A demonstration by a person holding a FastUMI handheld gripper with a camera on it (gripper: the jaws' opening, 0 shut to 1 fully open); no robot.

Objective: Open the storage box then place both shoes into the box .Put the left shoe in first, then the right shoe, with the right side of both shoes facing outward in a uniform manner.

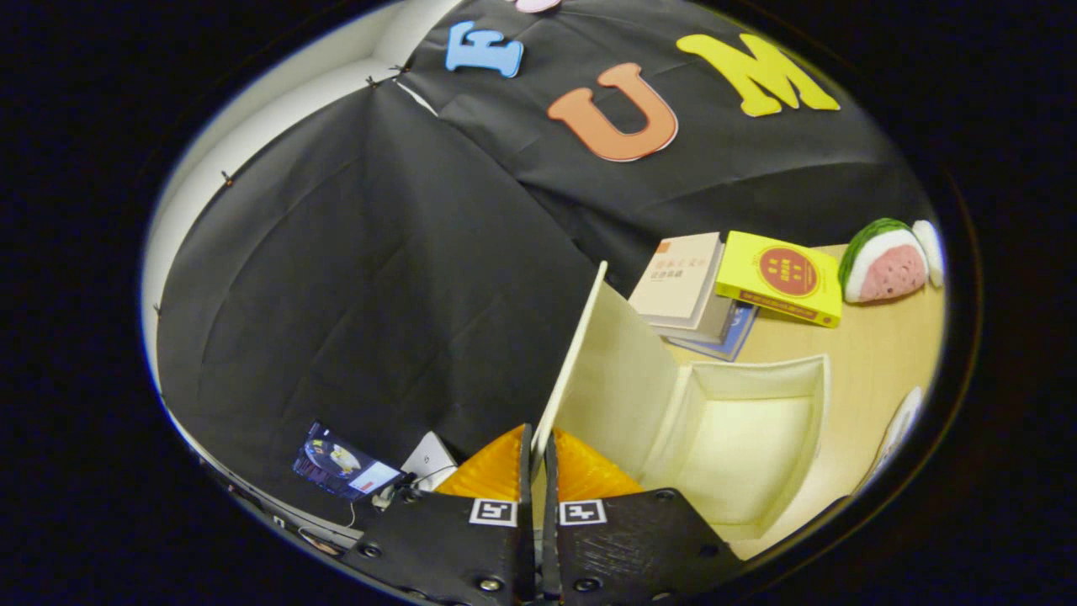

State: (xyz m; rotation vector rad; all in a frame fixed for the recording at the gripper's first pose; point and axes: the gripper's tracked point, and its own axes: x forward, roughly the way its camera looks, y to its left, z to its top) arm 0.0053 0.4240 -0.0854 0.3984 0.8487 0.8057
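While the tongs (538, 459) pinch the lid (618, 370), book titles stay illegible.

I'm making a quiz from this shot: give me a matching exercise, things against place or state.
Things:
1. lid
2. box
3. yellow book
4. watermelon toy

Places or states:
A. lies open
B. leans on other books
C. pinched edge-on between the fingers
D. beside the yellow book, by the wall

Pairs: 1-C, 2-A, 3-B, 4-D

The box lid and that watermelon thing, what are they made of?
The box lid, pinched between the gripper fingers, looks like thin, smooth, cream plastic, maybe stiff card: flat with a sharp edge. The watermelon looks like soft plush: fuzzy and rounded.
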